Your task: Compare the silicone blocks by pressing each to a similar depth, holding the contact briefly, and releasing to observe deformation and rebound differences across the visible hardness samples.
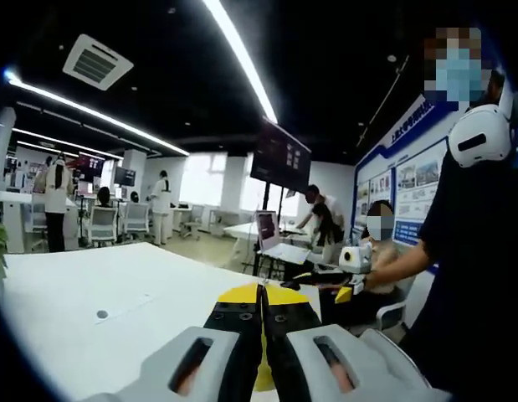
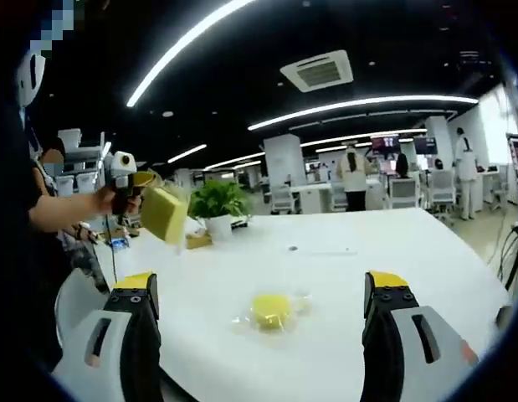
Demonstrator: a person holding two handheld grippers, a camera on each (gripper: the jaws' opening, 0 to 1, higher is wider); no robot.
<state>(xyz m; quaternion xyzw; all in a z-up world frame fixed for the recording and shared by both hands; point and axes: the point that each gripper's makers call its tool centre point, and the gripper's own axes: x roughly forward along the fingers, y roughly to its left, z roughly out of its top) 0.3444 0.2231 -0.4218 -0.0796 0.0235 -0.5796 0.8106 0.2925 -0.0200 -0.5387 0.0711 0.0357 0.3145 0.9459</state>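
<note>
Right hand-held gripper [image 2: 259,335], wide open and empty, faces the yellow block [image 2: 270,311] on the worktop [image 2: 392,243] at twelve o'clock; left hand-held gripper [image 1: 263,335] clamps another yellow block [image 1: 242,295].

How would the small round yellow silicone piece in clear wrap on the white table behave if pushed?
The small round yellow silicone piece looks low and flat, so it would probably slide, not roll. Its crinkled clear wrap may slip on the smooth white table. It is likely light.

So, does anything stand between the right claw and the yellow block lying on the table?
Nothing visible does. The right claw is open above bare white table, the yellow block straight ahead. The left claw holds a second block up at one side, off that path.
</note>
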